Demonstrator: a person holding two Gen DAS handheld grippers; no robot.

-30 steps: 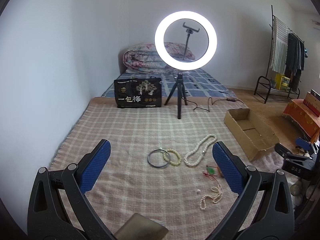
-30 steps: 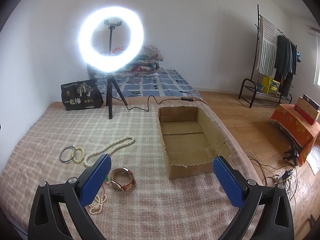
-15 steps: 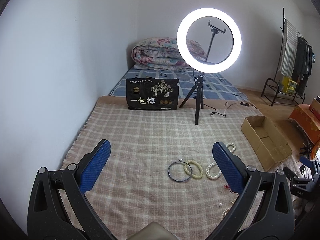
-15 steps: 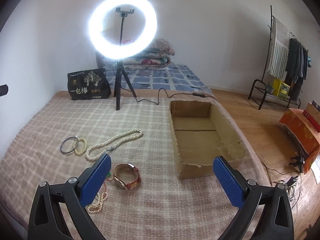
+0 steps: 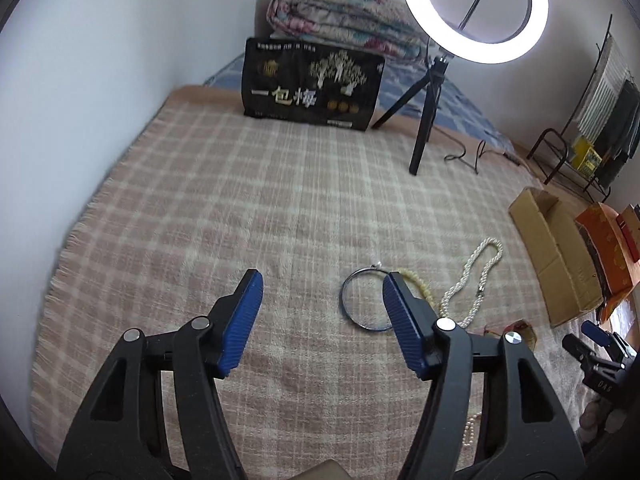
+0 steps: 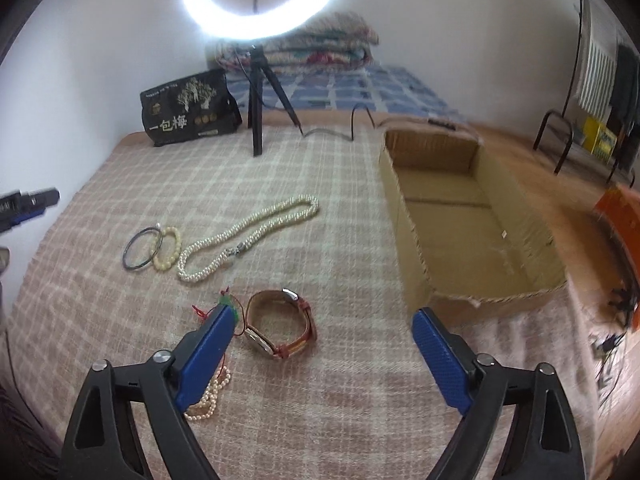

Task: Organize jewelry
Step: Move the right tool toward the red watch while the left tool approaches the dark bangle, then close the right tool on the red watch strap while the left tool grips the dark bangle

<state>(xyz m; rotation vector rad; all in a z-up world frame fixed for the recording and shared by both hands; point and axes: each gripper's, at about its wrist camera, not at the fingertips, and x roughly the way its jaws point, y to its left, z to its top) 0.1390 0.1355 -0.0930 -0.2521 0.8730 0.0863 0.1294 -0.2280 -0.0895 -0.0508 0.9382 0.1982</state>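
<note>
The jewelry lies spread on the plaid blanket [image 6: 320, 184] so each piece can be picked singly, with the cardboard box [image 6: 472, 216] open beside it, likely to receive them. The left gripper [image 5: 322, 322] has its jaws closing on nothing, the metal bangle [image 5: 362, 300] just past its right finger. The right gripper [image 6: 320, 354] is also closing and empty, near the watch [image 6: 280, 328]. Its left finger hides part of the small pearl bracelet [image 6: 210, 396] and the red-corded green charm [image 6: 226, 302].

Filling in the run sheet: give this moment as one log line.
left gripper: closing, empty | right gripper: closing, empty | watch: between right jaws, untouched | box: empty
</note>
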